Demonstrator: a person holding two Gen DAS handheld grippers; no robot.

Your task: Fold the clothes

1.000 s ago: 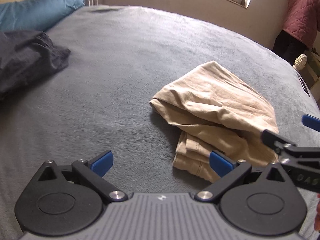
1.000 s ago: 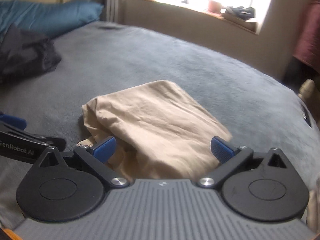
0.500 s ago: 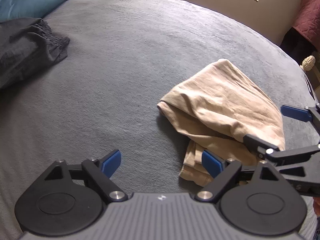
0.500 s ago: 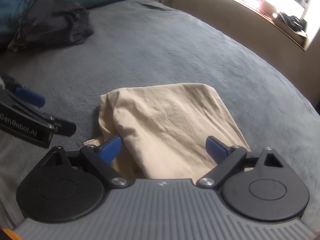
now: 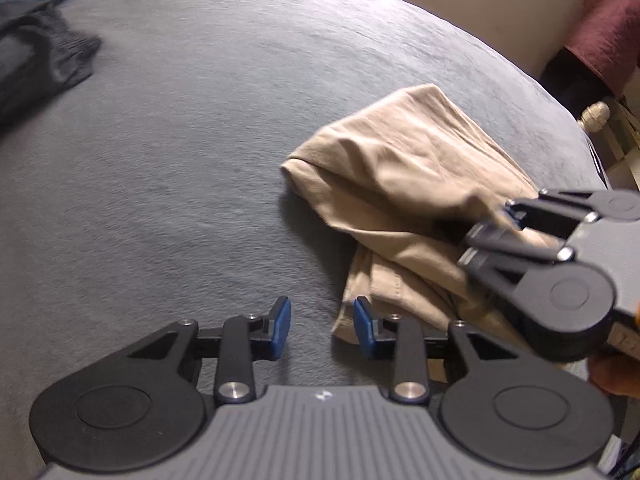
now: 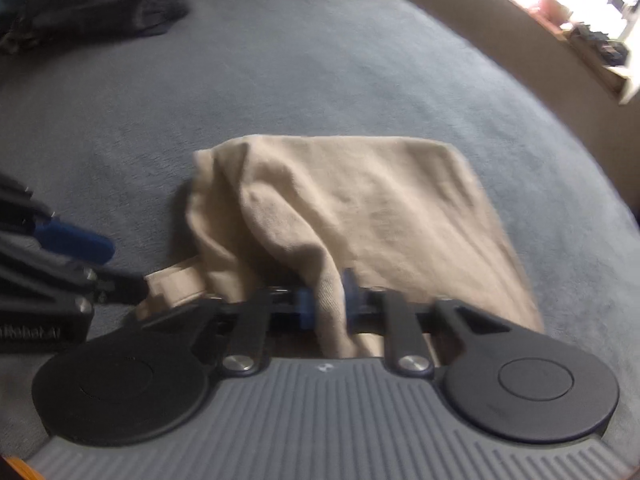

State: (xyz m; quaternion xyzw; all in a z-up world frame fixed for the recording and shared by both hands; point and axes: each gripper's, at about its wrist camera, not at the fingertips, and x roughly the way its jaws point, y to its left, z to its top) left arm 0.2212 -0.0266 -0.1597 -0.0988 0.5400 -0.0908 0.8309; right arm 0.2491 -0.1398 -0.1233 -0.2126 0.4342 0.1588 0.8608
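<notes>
Right tongs [image 6: 324,300] pinched on near fold of tan cotton garment [image 6: 360,208], grey bed blanket [image 5: 200,140]. Left tongs [image 5: 322,324] narrow, empty, beside near-left corner. Best lifted level, edges aligned.

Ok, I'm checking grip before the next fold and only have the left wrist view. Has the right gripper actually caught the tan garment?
Observer: Yes. In the right wrist view the right gripper is shut on a raised fold of the tan garment.
Operator: Which part is it pinching?
Observer: The near edge, right of the garment's left bunched side; cloth rises in a ridge from between the blue pads.
Operator: Anything beyond the garment?
Observer: A bright window ledge at upper right.
</notes>
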